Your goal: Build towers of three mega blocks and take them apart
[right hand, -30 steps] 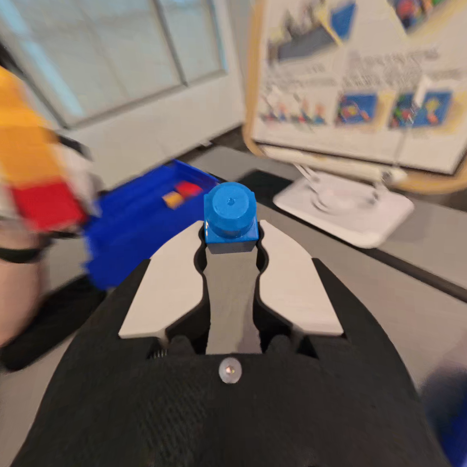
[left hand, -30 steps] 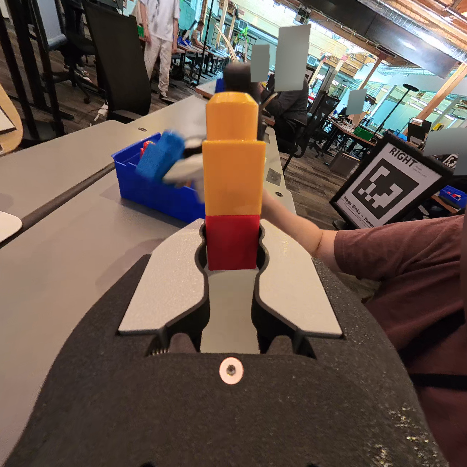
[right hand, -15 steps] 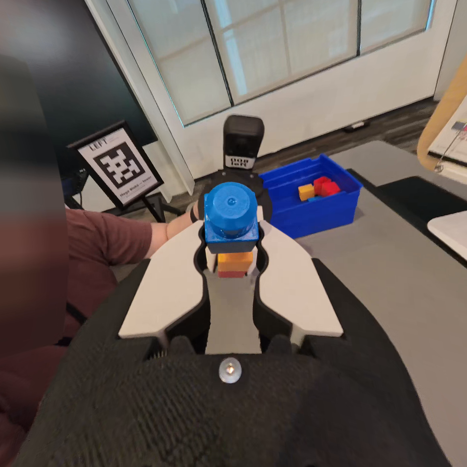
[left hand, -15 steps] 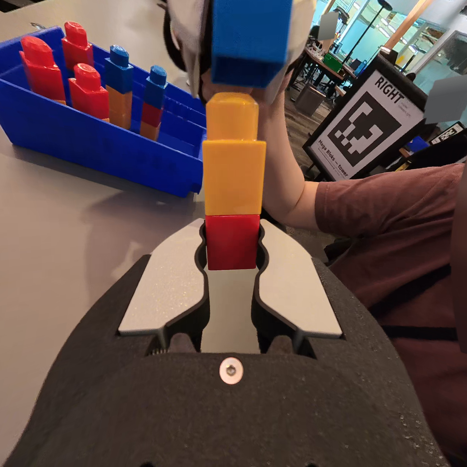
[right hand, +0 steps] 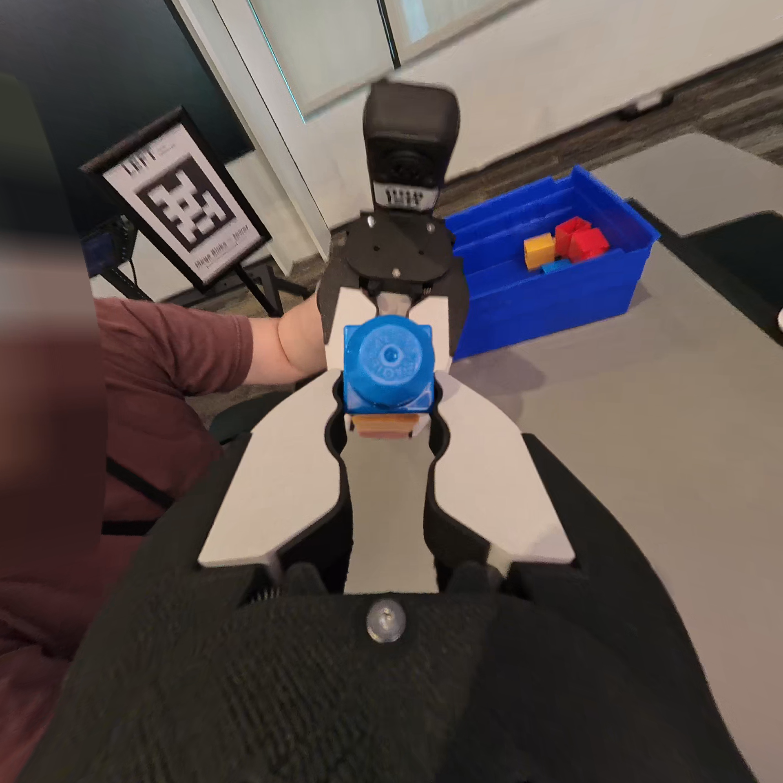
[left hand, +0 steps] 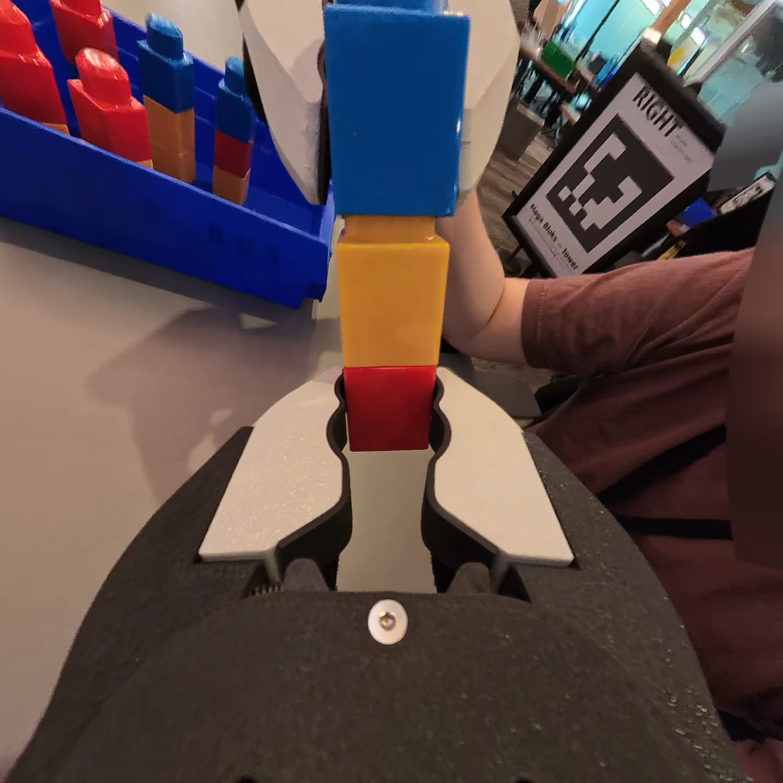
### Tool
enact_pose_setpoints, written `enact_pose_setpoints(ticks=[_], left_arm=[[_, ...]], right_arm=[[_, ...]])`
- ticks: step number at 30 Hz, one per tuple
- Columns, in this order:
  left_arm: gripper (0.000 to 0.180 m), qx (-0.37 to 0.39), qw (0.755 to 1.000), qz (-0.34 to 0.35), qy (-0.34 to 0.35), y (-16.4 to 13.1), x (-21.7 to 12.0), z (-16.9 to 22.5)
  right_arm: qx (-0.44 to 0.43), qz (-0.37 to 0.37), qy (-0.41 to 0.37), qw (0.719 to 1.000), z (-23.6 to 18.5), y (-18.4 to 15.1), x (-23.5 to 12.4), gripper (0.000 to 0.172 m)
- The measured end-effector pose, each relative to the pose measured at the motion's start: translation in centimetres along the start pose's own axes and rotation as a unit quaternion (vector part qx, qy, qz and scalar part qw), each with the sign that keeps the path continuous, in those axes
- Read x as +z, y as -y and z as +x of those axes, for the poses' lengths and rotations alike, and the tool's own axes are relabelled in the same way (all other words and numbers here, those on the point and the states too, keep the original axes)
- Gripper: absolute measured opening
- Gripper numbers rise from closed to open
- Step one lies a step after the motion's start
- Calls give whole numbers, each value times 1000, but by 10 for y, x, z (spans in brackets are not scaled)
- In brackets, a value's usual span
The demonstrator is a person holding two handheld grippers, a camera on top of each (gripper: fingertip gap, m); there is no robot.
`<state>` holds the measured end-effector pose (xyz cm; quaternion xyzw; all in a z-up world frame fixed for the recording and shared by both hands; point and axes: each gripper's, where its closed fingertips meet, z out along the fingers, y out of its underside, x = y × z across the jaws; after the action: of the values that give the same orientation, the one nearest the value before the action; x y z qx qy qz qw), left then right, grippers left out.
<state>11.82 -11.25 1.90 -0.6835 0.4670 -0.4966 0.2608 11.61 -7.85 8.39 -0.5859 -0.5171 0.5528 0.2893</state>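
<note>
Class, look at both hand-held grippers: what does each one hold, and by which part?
The left hand-held gripper clamps the red block at the stack's base by its two sides. The right hand-held gripper grips the blue block by its sides.

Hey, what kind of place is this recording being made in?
Probably a shared office or lab workspace: grey tables, framed marker signs on stands, more desks and chairs behind, and blue bins of toy blocks.
</note>
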Motion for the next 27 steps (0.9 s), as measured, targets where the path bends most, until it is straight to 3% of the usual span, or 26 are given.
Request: enact_pose_setpoints(ticks=[7,9,13,21,27], left_arm=[[35,-6,996,92,9,27,-19,0],[35,-12,994,109,13,32,-23,-2],[35,-12,996,89,19,26,-20,-4],[35,-18,999,23,18,9,-11,-4],[35,-16,999,-8,36,0,-11,-8]], right_arm=[[28,213,11,977,8,53,4,43],[40,245,14,969,9,59,4,37],[11,224,-7,974,10,54,8,36],[30,113,-3,993,10,29,16,36],[48,75,-6,996,12,19,17,36]])
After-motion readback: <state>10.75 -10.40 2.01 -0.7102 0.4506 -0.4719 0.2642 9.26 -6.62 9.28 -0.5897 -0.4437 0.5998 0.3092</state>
